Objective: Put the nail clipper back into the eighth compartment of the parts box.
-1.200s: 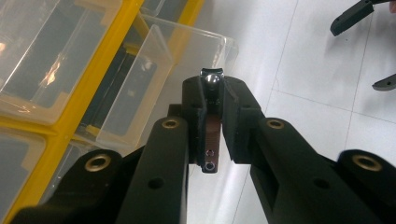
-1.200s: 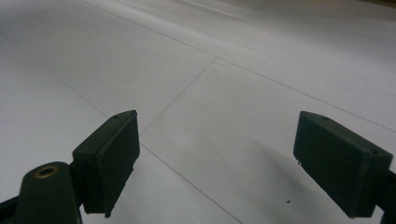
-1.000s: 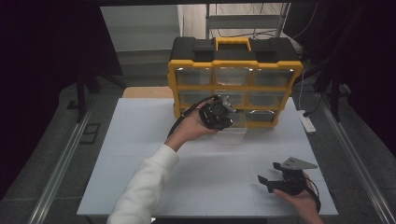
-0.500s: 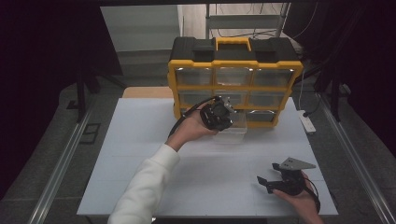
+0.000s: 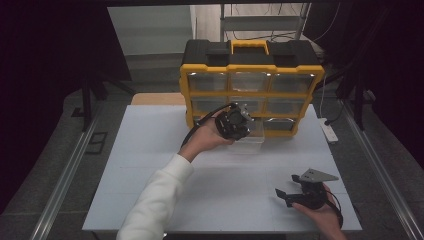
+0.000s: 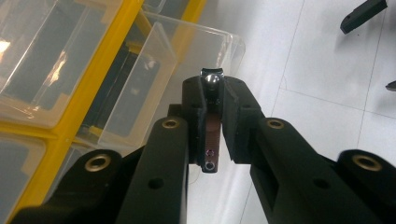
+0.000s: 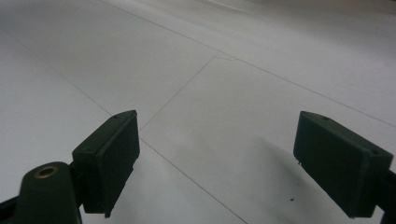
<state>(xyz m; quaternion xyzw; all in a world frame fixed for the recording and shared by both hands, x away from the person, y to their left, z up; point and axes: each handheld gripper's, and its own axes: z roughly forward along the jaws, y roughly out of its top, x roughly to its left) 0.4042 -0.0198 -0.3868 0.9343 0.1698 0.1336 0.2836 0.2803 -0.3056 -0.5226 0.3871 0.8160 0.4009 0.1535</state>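
Observation:
My left gripper [image 5: 243,114] hangs over a clear plastic drawer [image 5: 253,140] that is pulled out at the foot of a yellow and black organizer [image 5: 252,93]. In the left gripper view this gripper [image 6: 212,91] is shut on a small narrow metal part [image 6: 211,133] with a round silver head. The part is held above the drawer [image 6: 140,88], beside the organizer's yellow frame [image 6: 100,70]. My right gripper [image 5: 289,186] rests low at the table's front right, open with nothing in it. In its own view the right gripper [image 7: 217,140] stands wide apart over bare white table.
The white table [image 5: 150,165] has open room to the left and in the middle. A white power strip [image 5: 328,131] lies at its right edge. The organizer holds several clear drawers. Metal rails run along both sides of the table.
My right gripper has drifted slightly left near the front edge. The left gripper has stayed over the drawer with the part still held.

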